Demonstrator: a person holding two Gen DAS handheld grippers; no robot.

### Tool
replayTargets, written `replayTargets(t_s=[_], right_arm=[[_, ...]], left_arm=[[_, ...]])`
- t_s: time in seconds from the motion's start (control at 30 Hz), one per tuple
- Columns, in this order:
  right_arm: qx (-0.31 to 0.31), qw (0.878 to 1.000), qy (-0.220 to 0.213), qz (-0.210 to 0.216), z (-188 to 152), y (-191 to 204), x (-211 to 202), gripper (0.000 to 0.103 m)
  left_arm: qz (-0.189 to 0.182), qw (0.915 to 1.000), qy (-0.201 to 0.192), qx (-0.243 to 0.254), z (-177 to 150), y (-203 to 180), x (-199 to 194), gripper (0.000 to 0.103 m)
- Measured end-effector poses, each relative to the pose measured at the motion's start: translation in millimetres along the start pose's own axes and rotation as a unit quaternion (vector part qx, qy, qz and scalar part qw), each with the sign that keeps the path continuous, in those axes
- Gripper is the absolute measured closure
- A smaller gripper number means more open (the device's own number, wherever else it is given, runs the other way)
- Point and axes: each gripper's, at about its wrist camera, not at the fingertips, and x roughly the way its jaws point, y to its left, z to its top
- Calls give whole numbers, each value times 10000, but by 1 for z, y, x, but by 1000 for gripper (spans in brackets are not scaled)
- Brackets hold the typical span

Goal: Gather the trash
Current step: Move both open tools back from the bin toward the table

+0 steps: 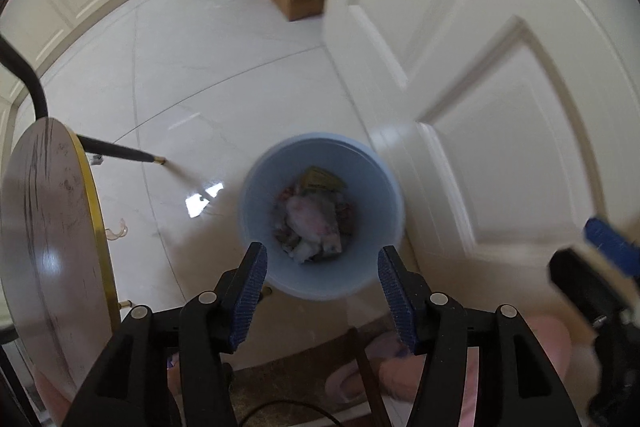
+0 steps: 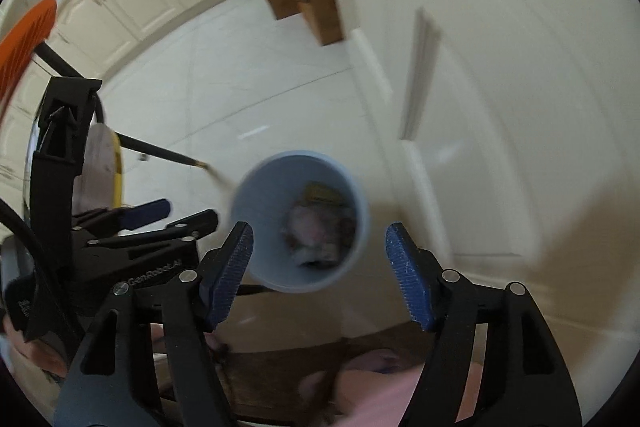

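Below, a pale blue waste bin holding crumpled trash stands on white tile beside a panelled door, under the left gripper and right gripper, both jaws parted and empty. A stray scrap by the round table could be overlooked, and low moves risk tipping the bin.

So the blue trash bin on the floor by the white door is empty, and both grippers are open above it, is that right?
Not quite. The blue trash bin is not empty: the left wrist view shows crumpled wrappers and paper lying in its bottom. The rest holds: it stands on the floor by the white door, with the left gripper and right gripper both open above it.
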Motion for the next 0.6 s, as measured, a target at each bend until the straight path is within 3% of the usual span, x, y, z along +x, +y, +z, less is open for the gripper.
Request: replayTargets(t_s=[0.17,0.23,0.33,0.37,0.47,0.53,0.6], right_arm=[[91,9948,-691,-747,-17,3,-87,34],[90,9917,-981,-824,-21,4,-124,28],[96,9857,-1543,-668,-32,6,-180,22],[79,9836,-1690,-624,-33,7,-194,14],[-114,9763,-2147,-223,-26,28,-235,12],[-434,9708,-2347,235,-11,55,-248,12],[-907,9633,-2456,591,5,94,-254,4]], left_arm=[[-409,9973,-188,579,-30,-39,-59,49],[-644,9948,-221,762,-47,-50,-95,49],[-686,9911,-647,941,-73,-43,-161,49],[-730,9894,-830,945,-80,-35,-187,49],[-910,9836,-1350,770,-96,2,-255,48],[-774,9781,-1823,645,-107,40,-300,38],[-301,9703,-2383,296,-117,83,-333,25]])
